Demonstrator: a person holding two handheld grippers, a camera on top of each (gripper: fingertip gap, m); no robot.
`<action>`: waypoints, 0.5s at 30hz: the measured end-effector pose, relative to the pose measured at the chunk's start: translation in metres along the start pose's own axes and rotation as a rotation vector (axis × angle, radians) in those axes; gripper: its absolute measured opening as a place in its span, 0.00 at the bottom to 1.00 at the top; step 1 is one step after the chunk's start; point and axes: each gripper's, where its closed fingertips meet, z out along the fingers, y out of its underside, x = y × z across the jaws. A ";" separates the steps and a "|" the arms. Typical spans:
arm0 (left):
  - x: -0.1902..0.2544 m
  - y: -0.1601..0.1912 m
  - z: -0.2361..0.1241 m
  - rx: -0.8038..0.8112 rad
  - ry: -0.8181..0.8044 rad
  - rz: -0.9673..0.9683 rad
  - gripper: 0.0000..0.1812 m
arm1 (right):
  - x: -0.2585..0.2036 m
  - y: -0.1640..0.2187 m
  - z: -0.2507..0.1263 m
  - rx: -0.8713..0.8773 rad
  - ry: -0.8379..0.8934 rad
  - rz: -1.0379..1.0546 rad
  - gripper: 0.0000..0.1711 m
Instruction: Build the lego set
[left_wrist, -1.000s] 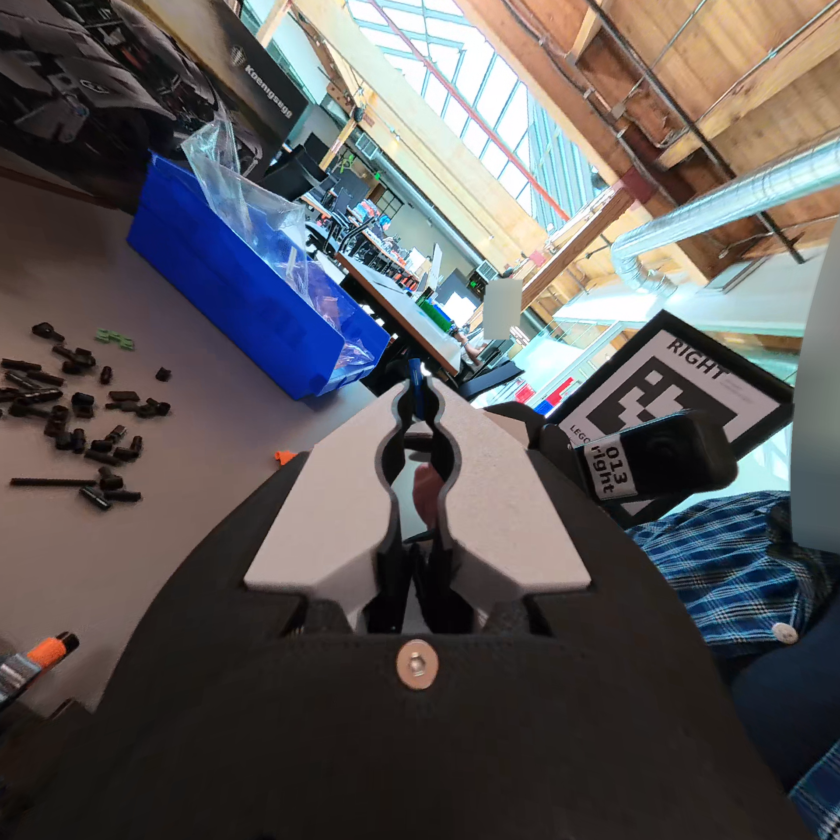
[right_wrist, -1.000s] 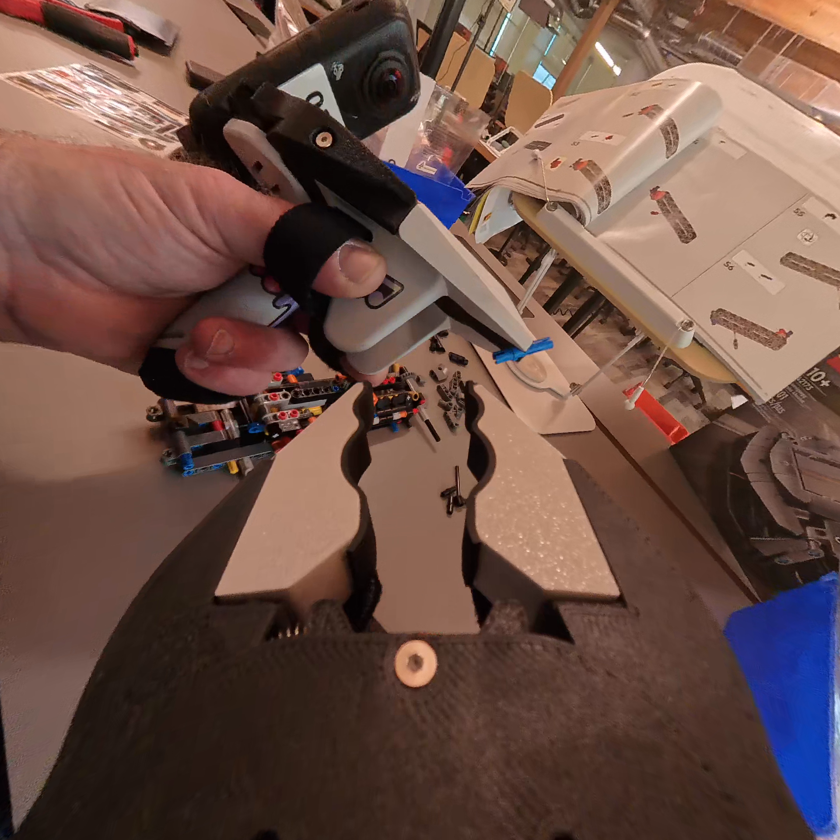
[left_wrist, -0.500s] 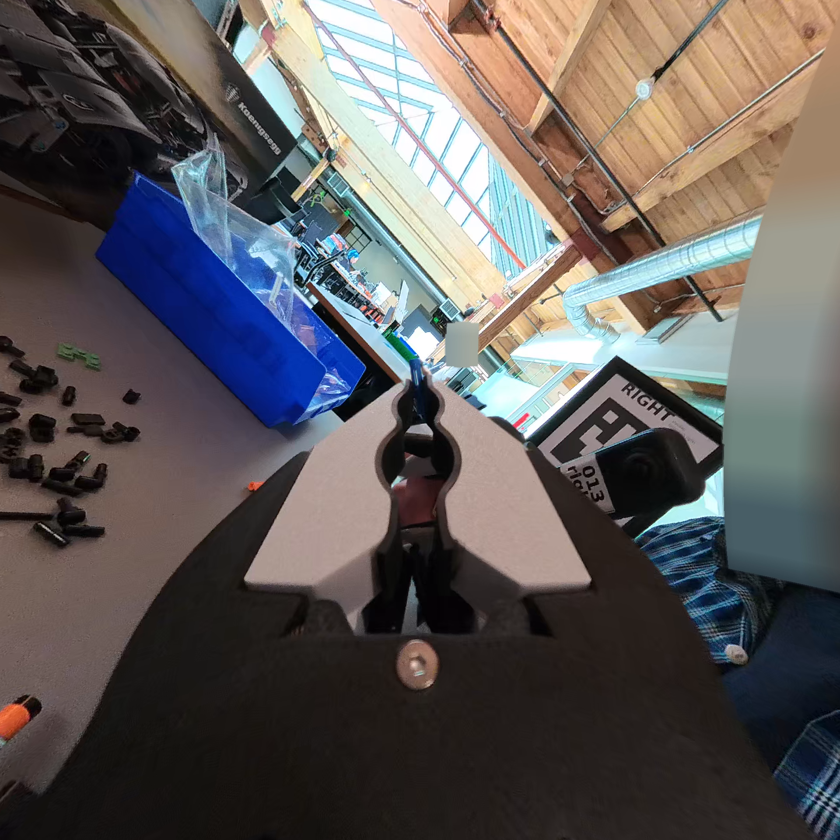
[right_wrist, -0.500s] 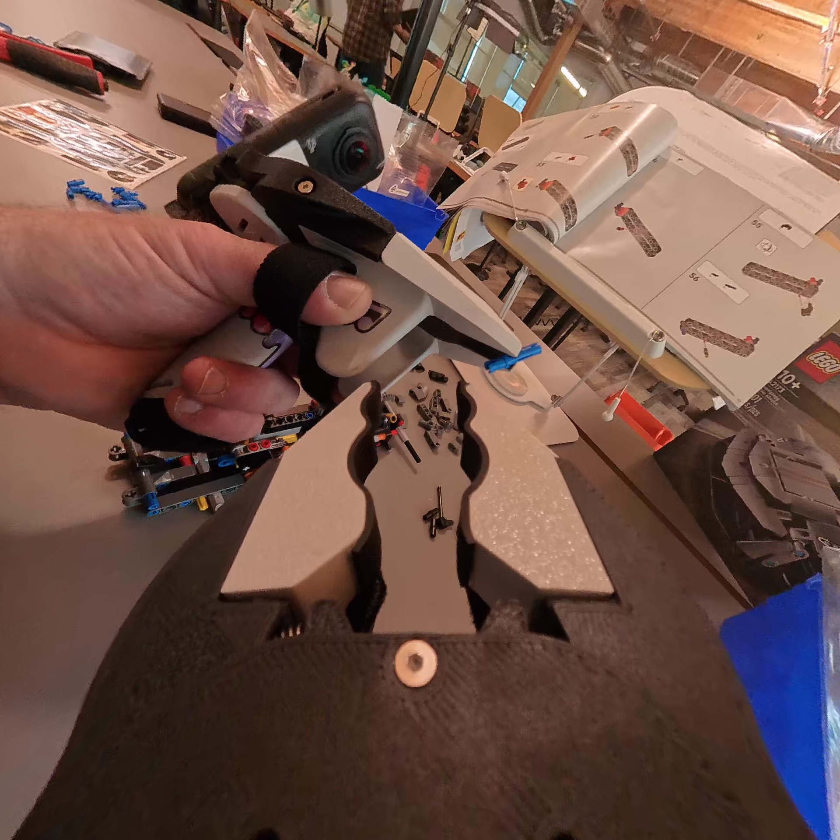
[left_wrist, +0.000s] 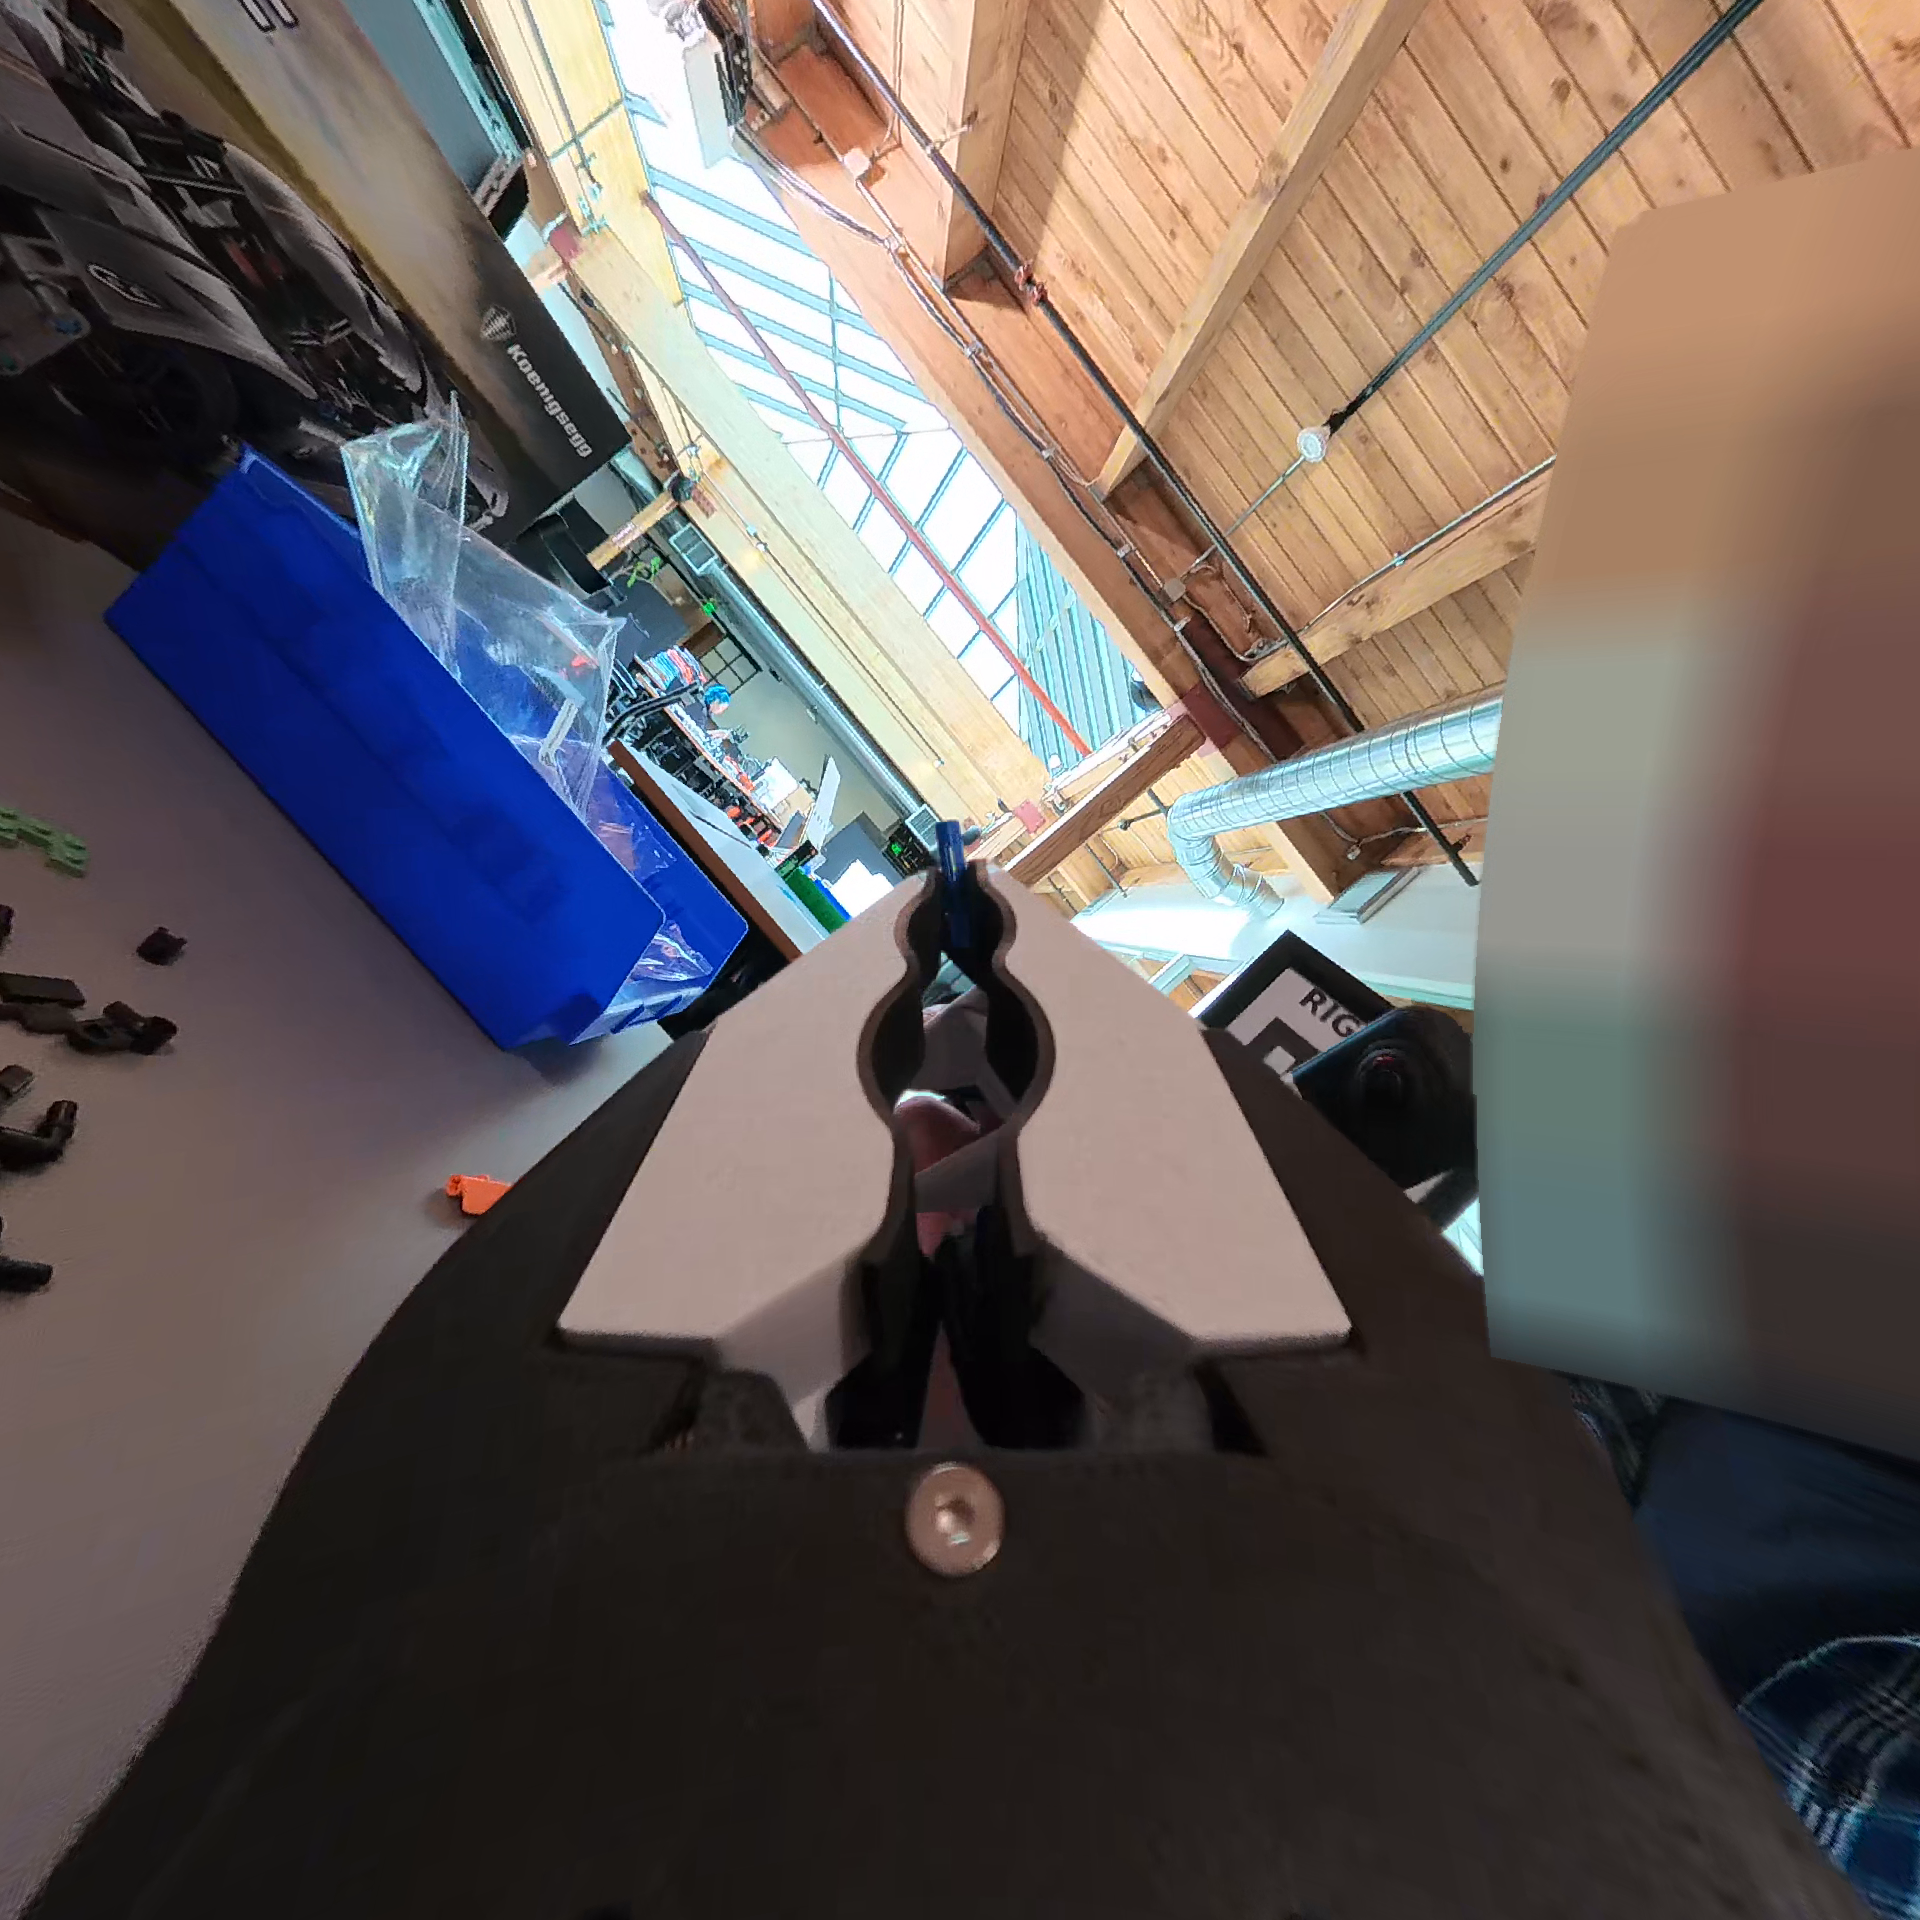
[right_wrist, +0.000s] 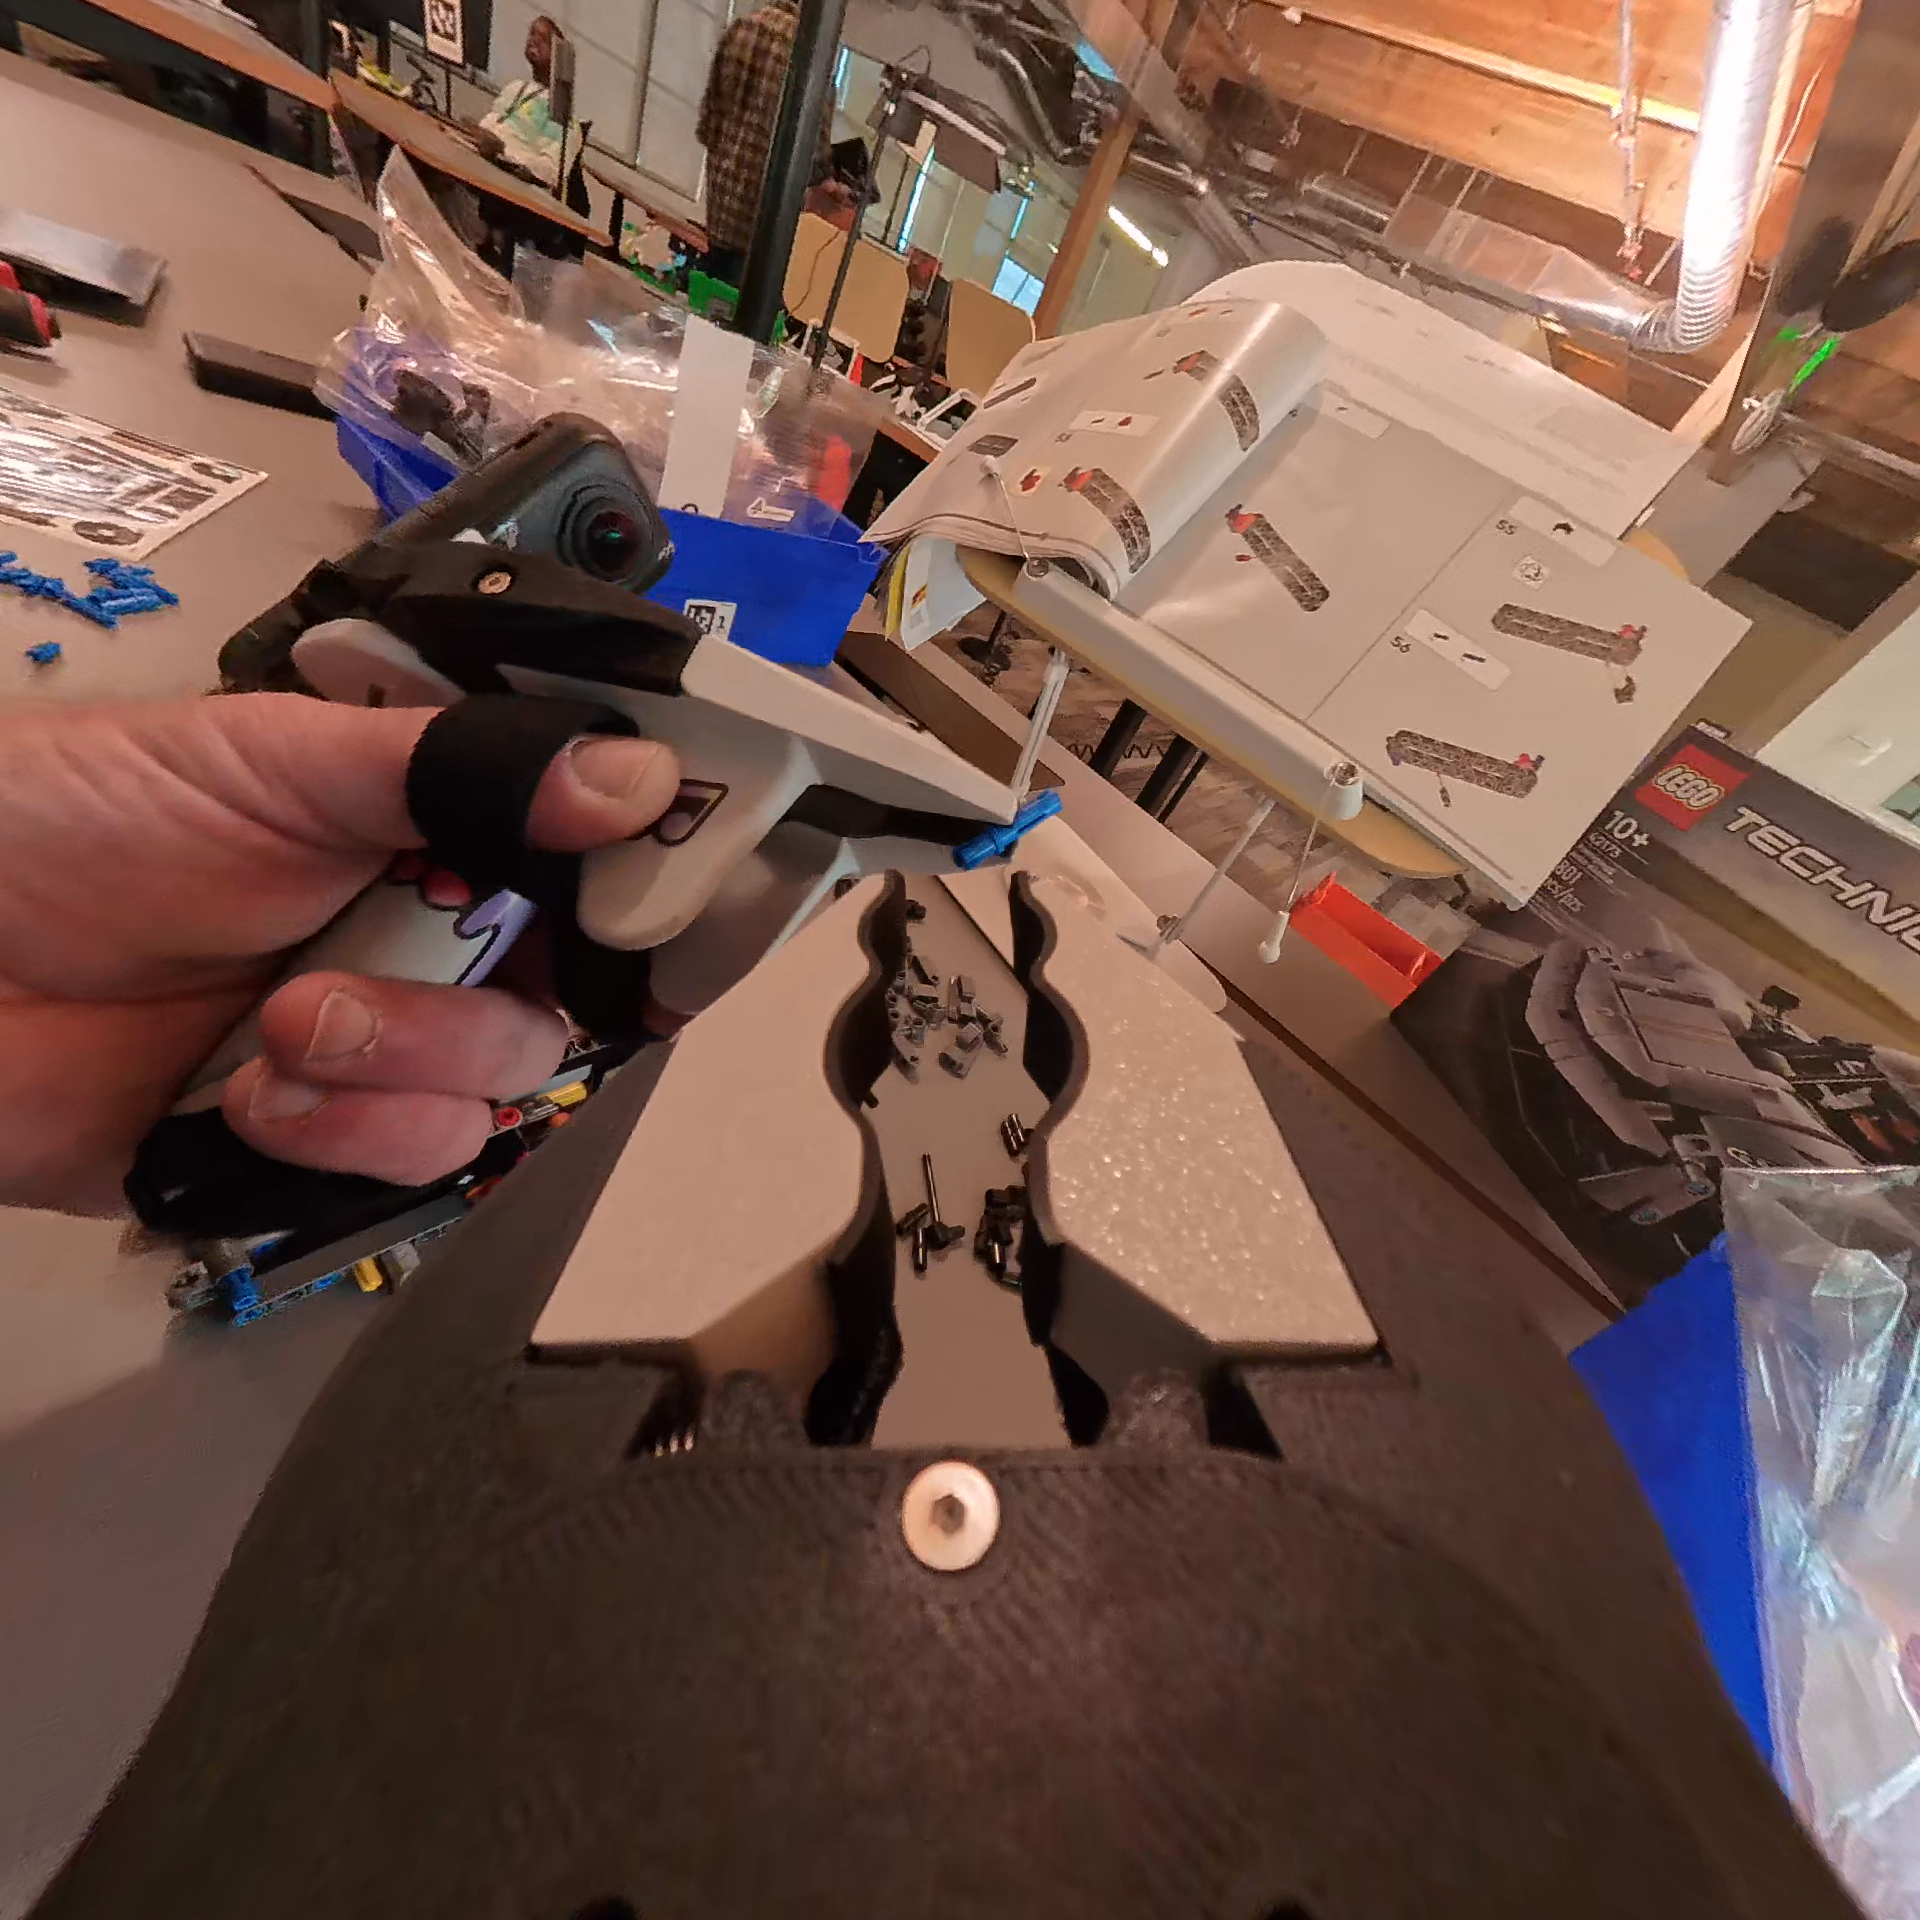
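Observation:
My left gripper (left_wrist: 951, 883) is shut on a small blue pin (left_wrist: 949, 868) that sticks out past its tips, and it is raised off the table. In the right wrist view a hand holds that left gripper (right_wrist: 1003, 831) with the blue pin (right_wrist: 1006, 828) crosswise at its tip. My right gripper (right_wrist: 958, 888) is open and empty, just below and in front of the pin. A partly built Lego assembly (right_wrist: 312, 1273) lies on the table under the hand. Loose black pins (right_wrist: 956, 1216) and grey pieces (right_wrist: 940, 1013) show between the right jaws.
An open instruction booklet (right_wrist: 1351, 582) rests on a stand behind. The Lego box (right_wrist: 1714, 935) is at the right. A blue bin (left_wrist: 395, 769) holds plastic bags. Black pieces (left_wrist: 62, 1029), an orange piece (left_wrist: 473, 1190) and blue pins (right_wrist: 94, 592) lie scattered. Both grippers' tips are close together, under 4 cm apart. From either gripper's tips it is about 20 centimeters to the partly built Lego assembly (right_wrist: 312, 1273).
The left gripper has tilted up and moved right with the blue pin still in it. The right gripper has come closer beneath the pin, still open.

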 end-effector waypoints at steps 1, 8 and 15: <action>0.000 0.000 0.001 0.005 0.000 -0.003 0.01 | 0.000 0.000 0.001 -0.001 0.002 -0.007 0.09; -0.003 0.001 0.003 0.064 0.003 -0.034 0.02 | 0.006 0.000 0.003 -0.017 0.038 -0.053 0.03; -0.002 0.002 0.004 0.122 -0.013 -0.010 0.01 | 0.008 0.000 0.001 0.015 -0.020 0.101 0.05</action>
